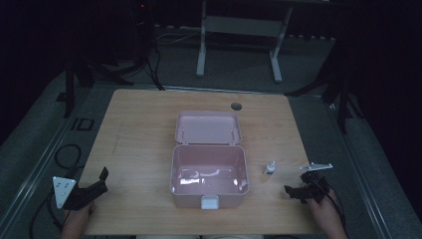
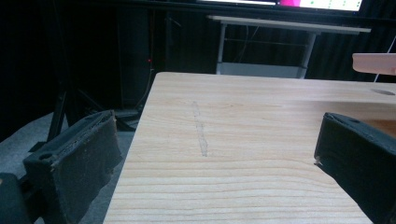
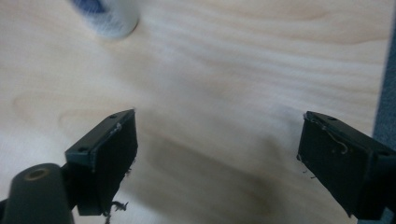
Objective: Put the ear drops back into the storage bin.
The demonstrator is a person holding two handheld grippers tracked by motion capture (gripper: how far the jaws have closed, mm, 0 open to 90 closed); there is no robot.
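From the high view, an open pink box sits mid-desk, its lid tipped back toward the far edge. A small white bottle stands just right of it. The left gripper rests by the near left corner, the right gripper near the near right corner.

In the left gripper view, the jaws stand wide apart over bare wood.

In the right gripper view, the jaws are likewise spread, empty, the bottle well ahead.

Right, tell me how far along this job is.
Done: the pink plastic box sits open and looks empty, lid back. In hand: nothing; the left gripper and right gripper are open. Left, probably: the small white bottle stands beside the box.
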